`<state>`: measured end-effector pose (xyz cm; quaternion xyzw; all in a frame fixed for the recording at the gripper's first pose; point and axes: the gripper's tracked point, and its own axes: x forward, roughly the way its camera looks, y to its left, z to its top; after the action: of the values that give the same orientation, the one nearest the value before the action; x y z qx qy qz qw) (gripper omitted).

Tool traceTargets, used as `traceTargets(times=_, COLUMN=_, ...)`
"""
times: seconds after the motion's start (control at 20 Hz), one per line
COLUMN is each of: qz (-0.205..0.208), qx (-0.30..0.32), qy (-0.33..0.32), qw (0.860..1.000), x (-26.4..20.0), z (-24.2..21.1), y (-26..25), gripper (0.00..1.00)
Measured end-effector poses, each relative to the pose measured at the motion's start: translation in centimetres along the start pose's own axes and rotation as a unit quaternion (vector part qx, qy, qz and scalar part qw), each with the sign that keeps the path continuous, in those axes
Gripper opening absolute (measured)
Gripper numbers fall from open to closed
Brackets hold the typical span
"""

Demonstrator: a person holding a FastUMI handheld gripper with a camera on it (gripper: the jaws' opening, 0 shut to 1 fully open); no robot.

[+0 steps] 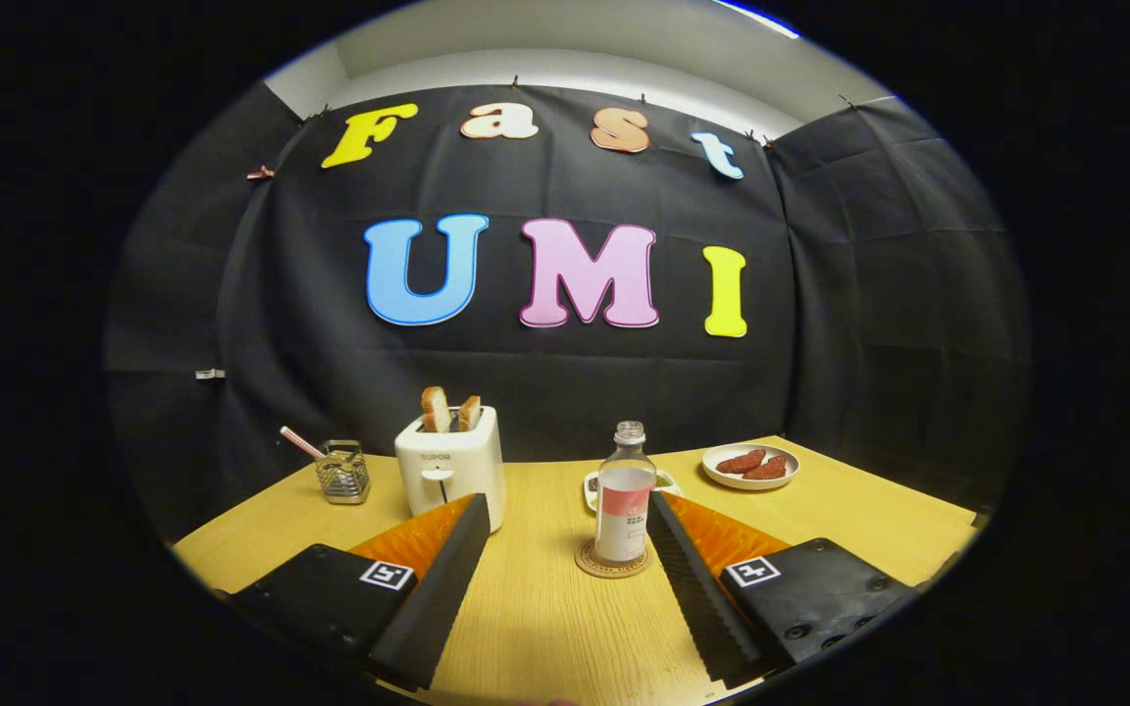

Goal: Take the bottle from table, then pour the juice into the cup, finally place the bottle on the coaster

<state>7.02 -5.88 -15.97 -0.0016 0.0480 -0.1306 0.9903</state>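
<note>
The gripper (565,529) is spread wide and empty, with the uncapped juice bottle (624,495) upright on the coaster (612,563) just inside the right finger, so placing looks done and only backing straight away remains.

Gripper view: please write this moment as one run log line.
gripper: open, holds nothing | bottle: upright on coaster, between fingertips, nearer the right one | cup: behind bottle
</note>
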Motion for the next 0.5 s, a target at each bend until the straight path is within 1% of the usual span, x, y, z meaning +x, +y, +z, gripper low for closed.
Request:
traceTargets(times=0.15, qz=0.025, qx=0.005, qy=-0.010, qw=1.000, x=-2.0, z=2.3, y=-0.3, gripper=0.99)
traceTargets(times=0.35, qz=0.042, qx=0.016, qy=-0.007, qw=0.999, x=-3.8, z=4.5, y=-1.1, gripper=0.99)
traceTargets(times=0.5, qz=0.072, qx=0.006, qy=0.004, qw=0.997, x=-5.2, z=5.5, y=-1.3, gripper=0.99)
